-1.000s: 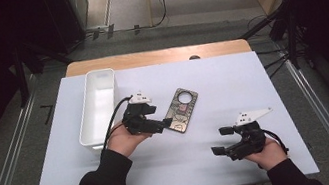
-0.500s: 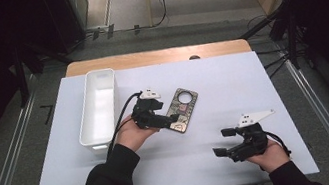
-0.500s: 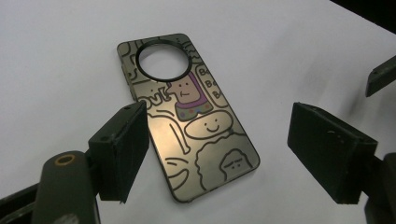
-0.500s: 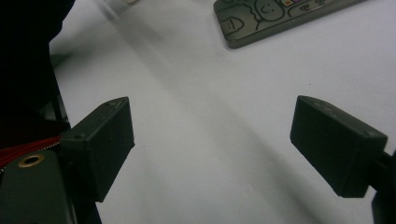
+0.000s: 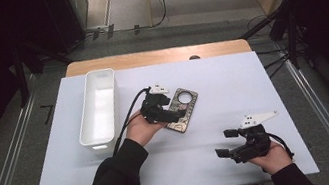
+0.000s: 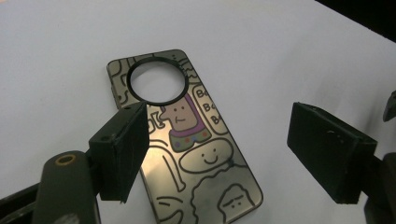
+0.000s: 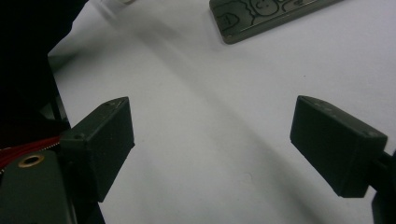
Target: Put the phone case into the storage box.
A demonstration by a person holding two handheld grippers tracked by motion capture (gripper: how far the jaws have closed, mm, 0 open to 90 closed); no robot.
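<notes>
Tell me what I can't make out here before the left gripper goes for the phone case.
- Phone case: near end cut by the left gripper view's bottom edge; one side behind the left pad.
- Phone case in the high view: near part hidden by the left gripper; print too small to read.
- Tray: inside washed out white; contents unclear.
- Right gripper: its view cuts the case at the top edge.

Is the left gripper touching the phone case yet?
Cannot tell. In the left gripper view the left gripper stands open over the phone case; one jaw overlaps its edge, hiding any gap.
</notes>
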